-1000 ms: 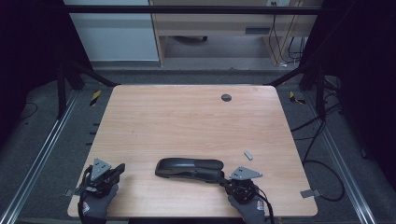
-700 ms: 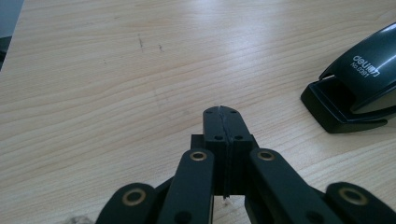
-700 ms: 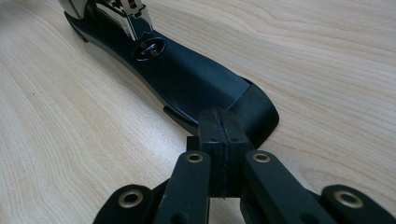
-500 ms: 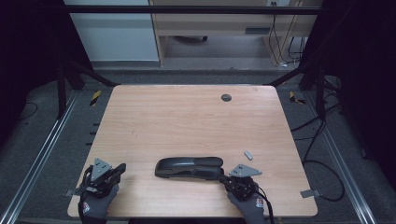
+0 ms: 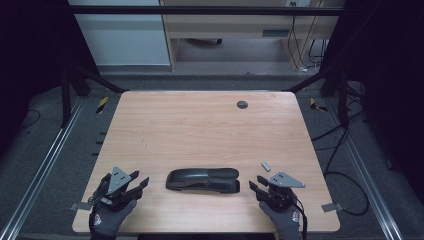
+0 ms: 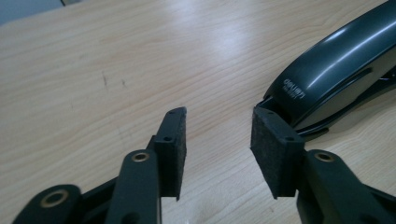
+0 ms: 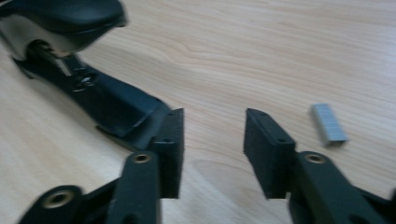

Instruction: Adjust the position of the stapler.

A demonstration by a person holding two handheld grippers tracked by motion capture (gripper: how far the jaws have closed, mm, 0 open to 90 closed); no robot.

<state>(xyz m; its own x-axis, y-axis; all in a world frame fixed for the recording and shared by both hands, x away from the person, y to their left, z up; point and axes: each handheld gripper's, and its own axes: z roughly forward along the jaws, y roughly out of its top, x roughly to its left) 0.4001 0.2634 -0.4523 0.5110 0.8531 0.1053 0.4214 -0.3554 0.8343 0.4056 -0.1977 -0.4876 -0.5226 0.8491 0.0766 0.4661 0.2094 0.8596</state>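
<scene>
A black stapler (image 5: pixel 202 180) lies on its side near the front of the wooden table (image 5: pixel 200 130), with its arm lifted off the base at the right end. My left gripper (image 5: pixel 139 183) is just left of it. Its jaws have just been opening and hold nothing; the stapler's rounded end (image 6: pixel 327 70) is right beside the right pad (image 6: pixel 271 154). My right gripper (image 5: pixel 254 184) is just right of the stapler. Its jaws have also just been opening, with bare wood between them. The stapler's open end (image 7: pixel 93 93) is at its left, and a strip of staples (image 7: pixel 329 123) at its right.
The staple strip (image 5: pixel 266 165) lies on the table behind the right gripper. A dark round grommet (image 5: pixel 242 104) sits near the far edge. Metal rails run along both sides of the table, and cables lie on the floor at the right.
Both grippers were shut and now have their jaws apart. Both hands have shifted a little to the right. The stapler has not moved.
</scene>
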